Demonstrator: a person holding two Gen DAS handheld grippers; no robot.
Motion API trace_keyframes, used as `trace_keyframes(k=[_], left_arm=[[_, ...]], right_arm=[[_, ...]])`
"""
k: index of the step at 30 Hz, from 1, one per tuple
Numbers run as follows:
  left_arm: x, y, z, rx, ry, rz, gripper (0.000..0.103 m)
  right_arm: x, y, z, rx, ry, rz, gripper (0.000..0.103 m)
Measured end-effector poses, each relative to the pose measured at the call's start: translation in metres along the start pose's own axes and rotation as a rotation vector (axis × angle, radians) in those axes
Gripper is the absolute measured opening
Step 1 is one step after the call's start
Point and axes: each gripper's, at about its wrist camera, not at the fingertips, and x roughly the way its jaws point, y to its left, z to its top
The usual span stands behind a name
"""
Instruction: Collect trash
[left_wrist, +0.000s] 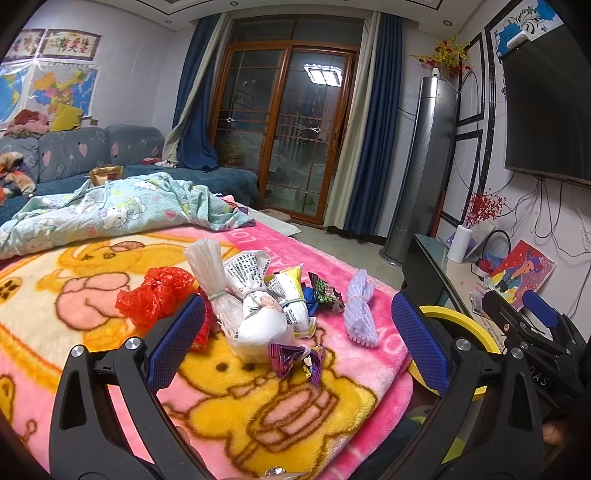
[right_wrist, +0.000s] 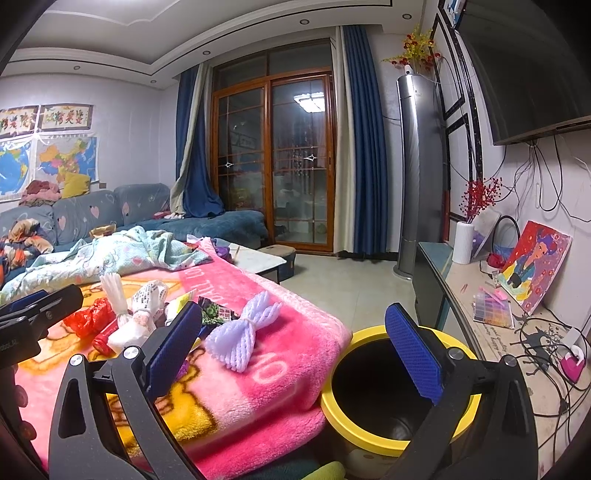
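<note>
Trash lies in a pile on the pink cartoon blanket (left_wrist: 92, 314): a red plastic bag (left_wrist: 153, 293), a white foam net (left_wrist: 210, 273), a white printed packet (left_wrist: 255, 306), a yellow packet (left_wrist: 291, 295), a dark snack wrapper (left_wrist: 325, 290), a purple wrapper (left_wrist: 295, 360) and a lilac foam net (left_wrist: 360, 312) (right_wrist: 242, 338). My left gripper (left_wrist: 299, 347) is open just short of the pile, nothing between its fingers. My right gripper (right_wrist: 295, 354) is open and empty, spanning the blanket edge and the yellow-rimmed bin (right_wrist: 341, 410), which stands at the blanket's right edge.
A rumpled cartoon quilt (left_wrist: 122, 210) lies behind the trash. A blue sofa (left_wrist: 92, 155) runs along the left wall. On the right a TV bench (right_wrist: 498, 343) carries cables, a painting (right_wrist: 535, 262) and a white vase (right_wrist: 463, 242). A tower air conditioner (right_wrist: 417, 166) stands by the curtains.
</note>
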Motion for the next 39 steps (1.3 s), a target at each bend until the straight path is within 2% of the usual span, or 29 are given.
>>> trace_keyframes(k=[6,13,21,28,35,39], left_arm=[[0.000,0.000,0.000,-0.001,0.003,0.002,0.093],[0.003,0.005,-0.001,-0.009,0.005,0.011,0.093],[0.007,0.026,-0.001,-0.045,0.020,0.049,0.093],[0.011,0.057,0.002,-0.080,0.044,0.151,0.093],[0.016,0.089,0.005,-0.106,0.065,0.208,0.093],[0.023,0.111,0.007,-0.120,0.096,0.241,0.093]], right_arm=[[0.000,-0.002,-0.004,0.003,0.009,0.005,0.097],[0.002,0.003,-0.009,-0.025,0.033,0.052,0.097],[0.006,0.030,-0.007,-0.107,0.074,0.170,0.097],[0.024,0.067,-0.008,-0.185,0.173,0.304,0.097],[0.042,0.100,-0.014,-0.219,0.255,0.418,0.097],[0.054,0.119,-0.019,-0.283,0.293,0.468,0.097]])
